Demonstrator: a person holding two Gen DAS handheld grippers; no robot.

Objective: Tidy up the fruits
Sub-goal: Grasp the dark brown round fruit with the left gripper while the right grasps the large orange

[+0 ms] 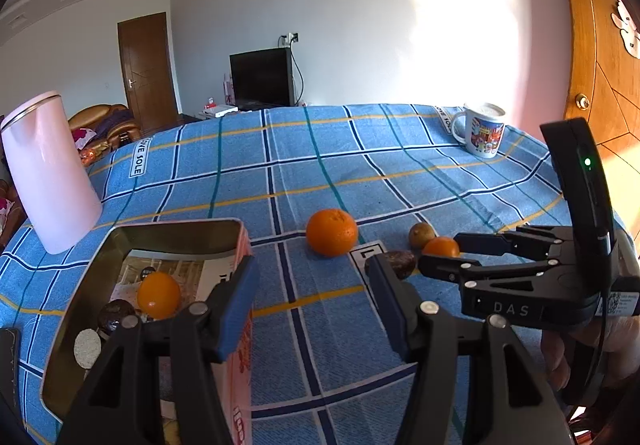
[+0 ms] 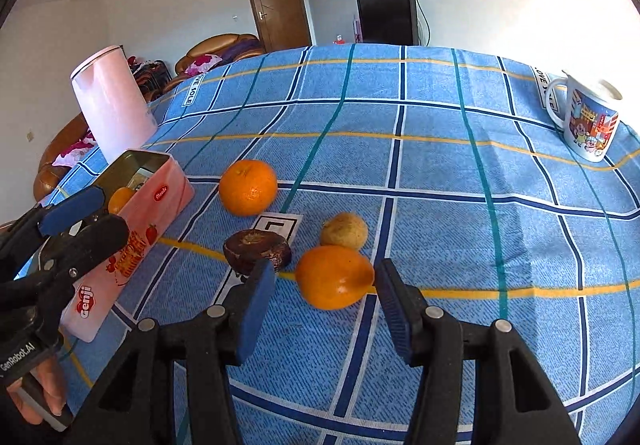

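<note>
A pink tin box (image 1: pixel 236 257) (image 2: pixel 140 213) stands open on the blue checked tablecloth, with a small orange fruit (image 1: pixel 159 295) and a dark brown fruit (image 1: pixel 116 315) inside. My left gripper (image 1: pixel 312 297) is open and empty beside the tin's right wall. On the cloth lie a big orange (image 1: pixel 331 232) (image 2: pixel 248 187), a dark brown fruit (image 2: pixel 257 249), a yellowish fruit (image 2: pixel 344 230) and a small orange fruit (image 2: pixel 334 277). My right gripper (image 2: pixel 326 299) is open, its fingers just in front of the small orange fruit, not touching it.
A white-pink kettle (image 1: pixel 48 173) (image 2: pixel 114 103) stands at the left behind the tin. A printed mug (image 1: pixel 482 129) (image 2: pixel 588 121) stands at the far right. A paper marker (image 2: pixel 276 227) lies under the fruits. The table edge curves at the far side.
</note>
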